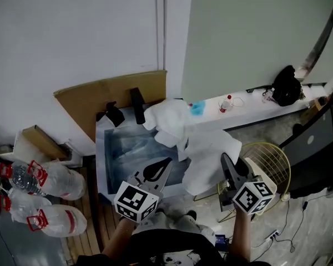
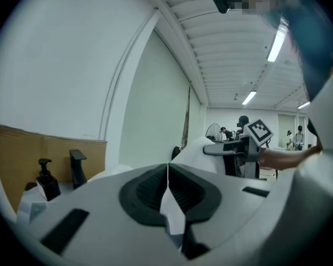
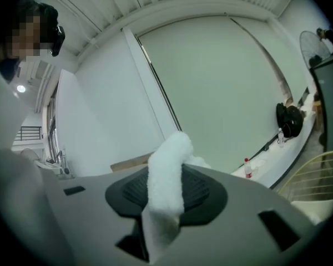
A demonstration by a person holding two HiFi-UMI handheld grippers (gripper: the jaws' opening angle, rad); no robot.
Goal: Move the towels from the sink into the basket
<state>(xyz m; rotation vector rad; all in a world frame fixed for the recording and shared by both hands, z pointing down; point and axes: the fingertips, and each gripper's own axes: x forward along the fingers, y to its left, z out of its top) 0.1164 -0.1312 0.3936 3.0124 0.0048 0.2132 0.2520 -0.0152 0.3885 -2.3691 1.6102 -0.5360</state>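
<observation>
Right gripper fingers clench a towel fold — it bulges above them. Left gripper fingers pinch a thin towel edge.

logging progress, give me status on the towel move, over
Left gripper shut on a thin towel edge. Right gripper shut on a thick fold. White towel lifted off sink. Basket at right, nothing seen blocking.
</observation>
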